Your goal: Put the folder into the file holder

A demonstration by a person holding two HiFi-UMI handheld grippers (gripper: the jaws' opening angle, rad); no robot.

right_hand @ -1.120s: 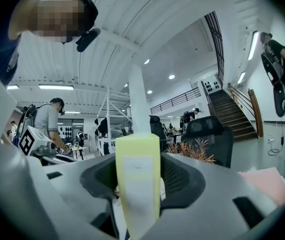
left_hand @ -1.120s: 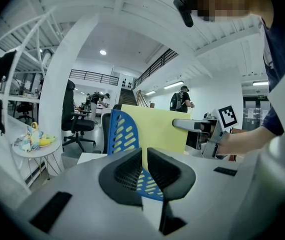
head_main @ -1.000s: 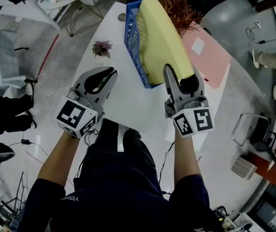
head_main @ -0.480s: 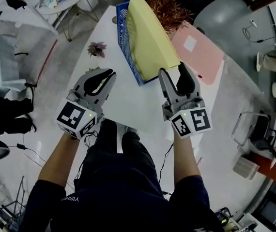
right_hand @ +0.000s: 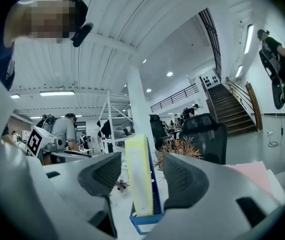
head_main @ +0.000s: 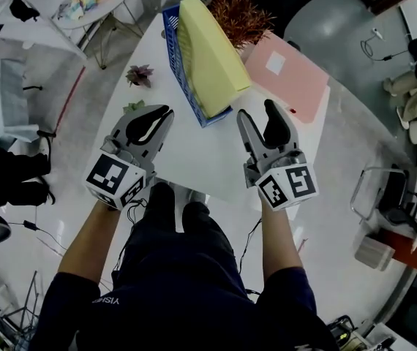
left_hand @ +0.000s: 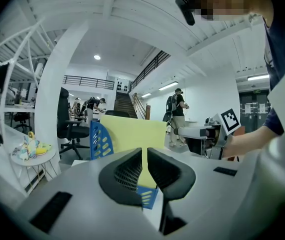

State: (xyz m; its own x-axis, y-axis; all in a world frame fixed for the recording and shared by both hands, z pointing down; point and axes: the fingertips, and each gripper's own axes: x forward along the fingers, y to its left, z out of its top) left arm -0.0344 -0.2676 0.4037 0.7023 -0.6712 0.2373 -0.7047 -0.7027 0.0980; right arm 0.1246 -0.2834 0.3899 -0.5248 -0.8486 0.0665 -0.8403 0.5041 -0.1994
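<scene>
Head view: folder (head_main: pixel 207 57) in file holder (head_main: pixel 172 31), beyond right tool (head_main: pixel 256 110)

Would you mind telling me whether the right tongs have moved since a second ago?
Yes. The right tongs have backed off the yellow folder in the blue file holder, toward the person, open and empty.
</scene>
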